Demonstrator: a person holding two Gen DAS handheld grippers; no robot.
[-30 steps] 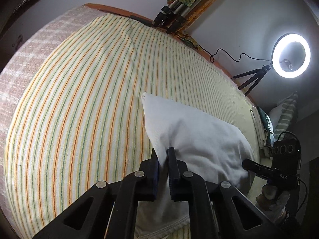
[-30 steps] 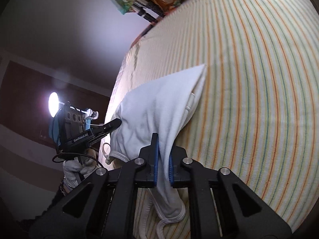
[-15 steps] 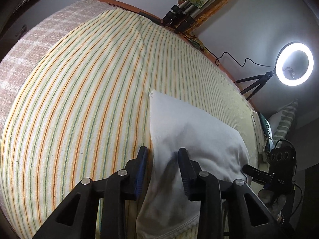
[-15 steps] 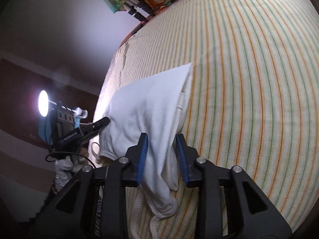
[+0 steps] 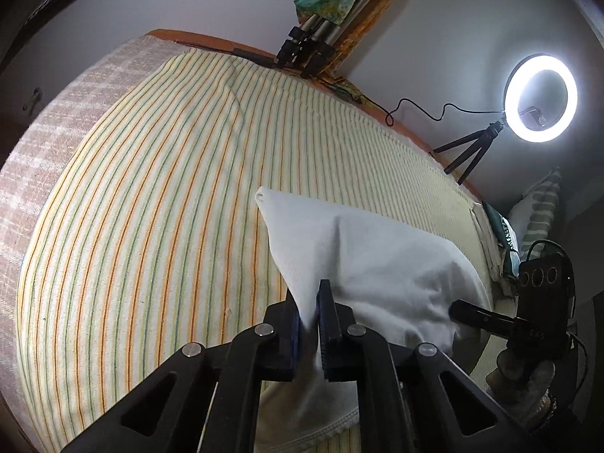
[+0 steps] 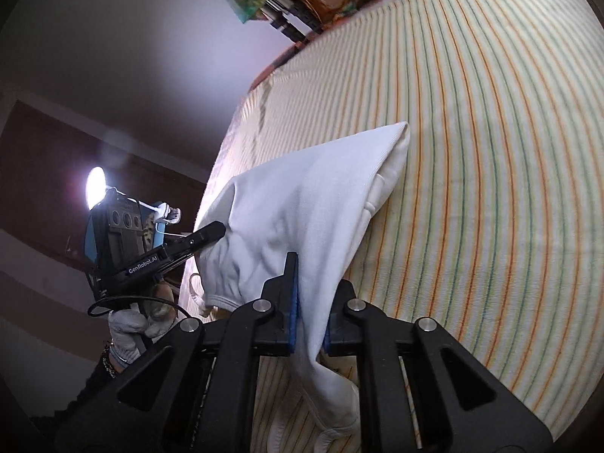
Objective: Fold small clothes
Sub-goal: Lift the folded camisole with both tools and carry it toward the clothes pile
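Note:
A small white garment (image 5: 370, 260) lies partly folded on the striped bedsheet (image 5: 151, 226). My left gripper (image 5: 307, 315) is shut on its near left edge and lifts the cloth into a ridge. My right gripper (image 6: 311, 302) is shut on the near right edge of the same garment (image 6: 302, 204), which drapes down between the jaws. The far corner of the garment rests on the sheet. The right gripper shows at the right of the left wrist view (image 5: 472, 313), and the left gripper shows at the left of the right wrist view (image 6: 211, 232).
A lit ring light (image 5: 541, 98) on a small tripod stands past the far right edge of the bed. Folded tripods (image 5: 309, 49) and coloured cloth lie at the far edge. A striped pillow (image 5: 540, 207) sits at the right.
Half a second ago both grippers were open around the garment's edges. Now both have shut on the cloth and raised it a little.

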